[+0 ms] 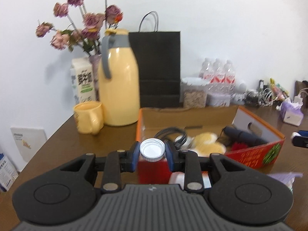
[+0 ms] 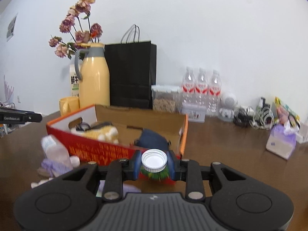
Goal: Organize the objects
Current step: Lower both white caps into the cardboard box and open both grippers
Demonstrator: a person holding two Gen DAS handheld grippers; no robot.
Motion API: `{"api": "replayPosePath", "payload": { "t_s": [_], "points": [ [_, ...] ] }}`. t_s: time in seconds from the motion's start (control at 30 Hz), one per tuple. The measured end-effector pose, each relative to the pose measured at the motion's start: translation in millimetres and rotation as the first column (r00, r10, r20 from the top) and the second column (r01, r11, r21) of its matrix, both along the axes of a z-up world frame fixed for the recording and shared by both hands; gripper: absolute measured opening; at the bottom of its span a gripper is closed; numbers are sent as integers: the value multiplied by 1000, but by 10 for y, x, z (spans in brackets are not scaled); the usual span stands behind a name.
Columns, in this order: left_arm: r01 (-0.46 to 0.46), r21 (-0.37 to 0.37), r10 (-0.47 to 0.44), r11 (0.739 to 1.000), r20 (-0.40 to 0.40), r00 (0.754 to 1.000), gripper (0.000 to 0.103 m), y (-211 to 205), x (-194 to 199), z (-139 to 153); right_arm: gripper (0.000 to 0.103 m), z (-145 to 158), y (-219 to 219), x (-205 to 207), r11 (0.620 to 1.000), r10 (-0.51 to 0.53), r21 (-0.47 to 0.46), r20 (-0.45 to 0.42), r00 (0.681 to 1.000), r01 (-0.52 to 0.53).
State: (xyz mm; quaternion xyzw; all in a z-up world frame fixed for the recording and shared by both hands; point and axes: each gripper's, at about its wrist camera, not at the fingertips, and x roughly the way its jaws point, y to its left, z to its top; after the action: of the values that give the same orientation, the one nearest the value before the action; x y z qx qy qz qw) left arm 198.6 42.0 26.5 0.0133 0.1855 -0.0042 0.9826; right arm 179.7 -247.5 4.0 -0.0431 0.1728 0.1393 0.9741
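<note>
In the left wrist view my left gripper (image 1: pixel 152 151) is shut on a small bottle of red liquid (image 1: pixel 152 171) with a white screw cap, blue pads pressing on both sides of its neck. It hangs at the near left corner of an open red and orange cardboard box (image 1: pixel 256 154). In the right wrist view my right gripper (image 2: pixel 154 162) is shut on a second white-capped bottle (image 2: pixel 154 175) with a green and red label. This one is held just in front of the box (image 2: pixel 100 150), near its right end. The box holds a yellow plush (image 1: pixel 207 142), a black cable and dark items.
A yellow jug (image 1: pixel 119 88), yellow mug (image 1: pixel 89 117), milk carton, vase of dried flowers and black paper bag (image 1: pixel 157 67) stand behind the box. Water bottles (image 2: pixel 201 88), an oat container, cables and tissue packs line the back right. Lavender items (image 2: pixel 55 157) lie before the box.
</note>
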Motion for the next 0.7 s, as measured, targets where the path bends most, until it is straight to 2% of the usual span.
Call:
{"api": "replayPosePath", "payload": {
  "t_s": [0.17,0.4,0.57,0.7],
  "points": [
    [31,-36,-30,999,24,999,29,-183,228,73,27,194,203,231,999,35,5,43,998,-35],
    [23,-72,-22,997,17,1000,29,-349,684,96,27,303,582,713,997,82,6,45,996,-83],
    [-10,-96,7,995,-27,1000,29,-345,936,-12,27,121,727,994,996,72,57,26,997,-73],
    [-1,-86,-5,996,-71,997,29,-320,992,-123,27,-59,743,1082,997,75,33,-34,997,-74]
  ]
}}
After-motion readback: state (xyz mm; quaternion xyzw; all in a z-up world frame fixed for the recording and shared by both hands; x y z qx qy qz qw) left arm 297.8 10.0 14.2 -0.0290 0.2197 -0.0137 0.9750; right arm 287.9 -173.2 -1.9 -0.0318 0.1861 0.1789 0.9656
